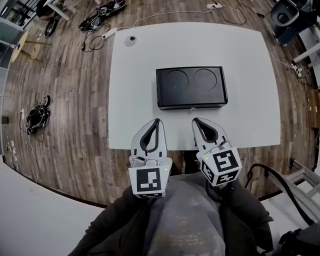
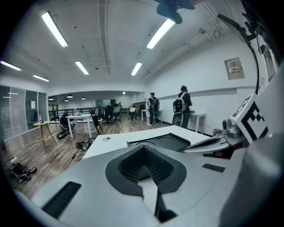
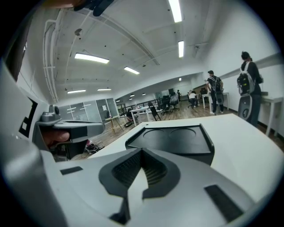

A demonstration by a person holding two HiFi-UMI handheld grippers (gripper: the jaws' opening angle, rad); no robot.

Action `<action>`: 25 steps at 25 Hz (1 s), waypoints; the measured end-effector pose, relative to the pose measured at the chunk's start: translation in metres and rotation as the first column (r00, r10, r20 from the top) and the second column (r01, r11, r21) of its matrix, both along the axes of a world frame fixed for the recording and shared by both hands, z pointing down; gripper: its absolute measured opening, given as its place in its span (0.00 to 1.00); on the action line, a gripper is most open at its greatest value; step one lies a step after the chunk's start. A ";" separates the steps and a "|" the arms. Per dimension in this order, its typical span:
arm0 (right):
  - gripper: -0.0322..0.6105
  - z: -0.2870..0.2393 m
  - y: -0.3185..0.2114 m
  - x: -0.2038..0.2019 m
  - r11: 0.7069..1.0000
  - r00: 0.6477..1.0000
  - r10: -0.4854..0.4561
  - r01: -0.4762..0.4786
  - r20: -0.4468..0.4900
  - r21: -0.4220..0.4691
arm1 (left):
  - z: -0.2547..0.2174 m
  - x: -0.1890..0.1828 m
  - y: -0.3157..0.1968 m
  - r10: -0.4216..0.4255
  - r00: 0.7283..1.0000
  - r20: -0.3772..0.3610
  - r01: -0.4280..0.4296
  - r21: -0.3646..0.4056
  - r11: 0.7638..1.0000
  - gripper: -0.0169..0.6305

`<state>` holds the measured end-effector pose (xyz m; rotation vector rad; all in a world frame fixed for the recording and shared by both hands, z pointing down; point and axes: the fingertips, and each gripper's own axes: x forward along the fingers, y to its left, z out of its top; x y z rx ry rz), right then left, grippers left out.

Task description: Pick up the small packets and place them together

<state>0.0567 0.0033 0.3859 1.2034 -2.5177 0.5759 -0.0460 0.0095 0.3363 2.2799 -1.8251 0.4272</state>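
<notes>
The small packets are not showing in any view. What is lying ahead of the fingers is a shut black box (image 1: 191, 87) with 2 round recesses in its top, sitting near the middle of the white table (image 1: 135, 100) with its long side running parallel to the near edge. Bare tabletop is stretching out on every side of the box, widest at the far side and to the left and right, while only a narrow strip is separating its front wall from the near edge. A small round grey disc (image 1: 130, 40) is resting near the far left corner, well apart from the box. Past the table edges the wooden floor (image 1: 65, 100) is carrying loose cables (image 1: 100, 15). The left gripper (image 1: 157, 121) and the right gripper (image 1: 195, 121) are reaching side by side over that near strip, their tips just short of the box's front wall and touching nothing. Both are pointing toward the box, and each is keeping its 2 jaws pressed together at the tips with nothing between them.
</notes>
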 end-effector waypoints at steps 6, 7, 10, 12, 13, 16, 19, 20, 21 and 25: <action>0.10 0.014 -0.004 -0.004 1.000 0.999 -0.010 0.009 -0.037 -0.030 | 0.005 -0.005 -0.004 -0.006 1.000 -0.009 0.006 -0.017 1.000 0.02; 0.12 0.018 -0.005 -0.004 0.999 0.999 -0.009 0.008 -0.040 -0.042 | 0.006 -0.005 -0.005 -0.005 1.000 -0.009 0.005 -0.021 1.000 0.02; 0.20 0.031 -0.009 -0.003 0.994 0.999 0.015 -0.018 -0.028 -0.104 | 0.010 -0.007 -0.007 -0.003 1.000 -0.007 0.003 -0.027 1.000 0.02; 0.21 0.040 -0.013 -0.001 0.990 0.998 0.039 -0.045 -0.040 -0.137 | 0.012 -0.009 -0.008 -0.005 1.000 -0.012 0.004 -0.038 0.999 0.02; 0.22 0.043 -0.016 0.001 0.987 0.998 0.048 -0.055 -0.049 -0.153 | 0.013 -0.010 -0.009 -0.006 1.000 -0.012 0.006 -0.040 0.999 0.02; 0.22 0.052 -0.021 0.002 0.975 0.996 0.057 -0.070 -0.065 -0.213 | 0.018 -0.015 -0.012 -0.012 1.000 -0.010 0.011 -0.049 0.999 0.02; 0.23 0.063 -0.025 0.001 0.961 0.996 0.056 -0.074 -0.075 -0.266 | 0.021 -0.017 -0.015 -0.015 1.000 -0.016 0.014 -0.072 0.997 0.02; 0.23 0.066 -0.026 0.001 0.956 0.996 0.055 -0.075 -0.077 -0.283 | 0.022 -0.017 -0.017 -0.016 1.000 -0.016 0.015 -0.074 0.997 0.02; 0.23 0.070 -0.027 0.002 0.952 0.996 0.053 -0.074 -0.078 -0.298 | 0.024 -0.017 -0.019 -0.018 1.000 -0.016 0.017 -0.074 0.997 0.02; 0.23 0.080 -0.032 0.002 0.937 0.996 0.056 -0.079 -0.075 -0.342 | 0.030 -0.020 -0.025 -0.026 0.999 -0.019 0.024 -0.089 0.996 0.02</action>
